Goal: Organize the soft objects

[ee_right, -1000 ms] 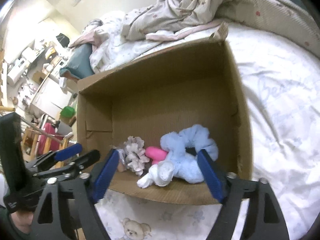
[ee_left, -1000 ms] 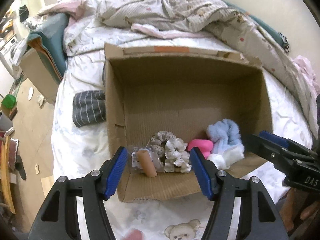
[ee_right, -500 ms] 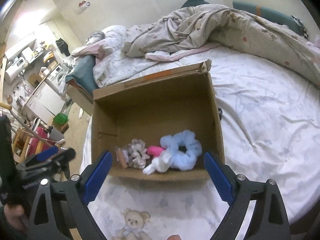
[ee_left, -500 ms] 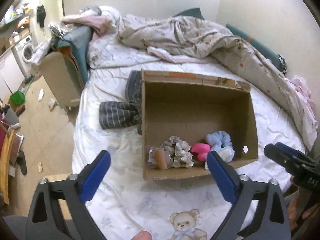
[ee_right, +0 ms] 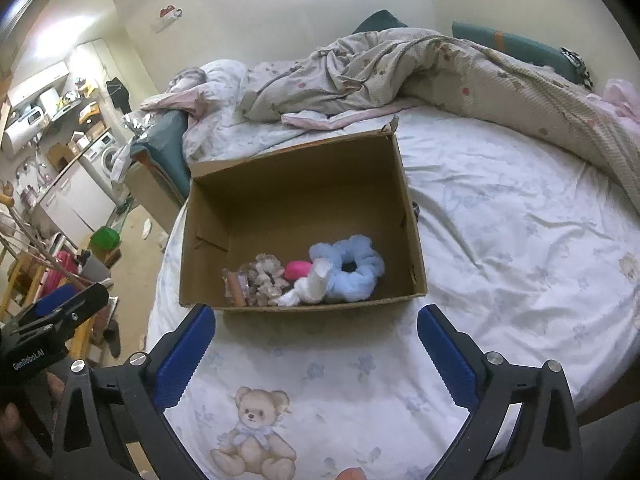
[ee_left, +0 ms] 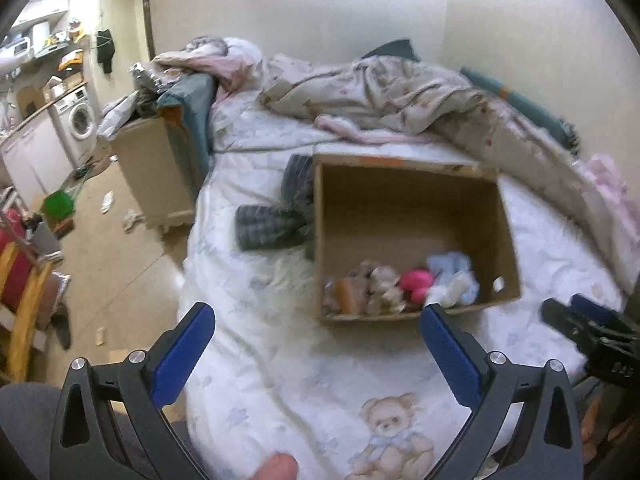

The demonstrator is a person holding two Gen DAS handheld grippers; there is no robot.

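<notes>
An open cardboard box [ee_left: 400, 164] [ee_right: 296, 148] sits on the bed. Along its near wall lie a light blue scrunchie [ee_right: 352, 268] [ee_left: 452, 276], a pink soft piece [ee_right: 298, 270] [ee_left: 416, 282], a white soft piece [ee_right: 310, 290], a beige frilly scrunchie [ee_right: 266, 278] [ee_left: 378, 284] and a brownish tube-shaped item [ee_right: 236, 290] [ee_left: 344, 296]. My left gripper [ee_left: 316, 314] hovers above the sheet in front of the box, open and empty. My right gripper [ee_right: 316, 314] hangs beside it; its jaws are opening with nothing between them.
A grey striped cloth [ee_left: 272, 228] lies on the sheet against the box's left side. A rumpled quilt [ee_right: 400, 68] covers the far part of the bed. Off the bed's left edge are a bedside cabinet [ee_left: 156, 176], a cluttered floor and a washing machine [ee_left: 78, 120].
Both grippers have drawn back and upward from the box, which now looks smaller and farther away. Both pairs of jaws have spread wider. The things in the box have not moved.
</notes>
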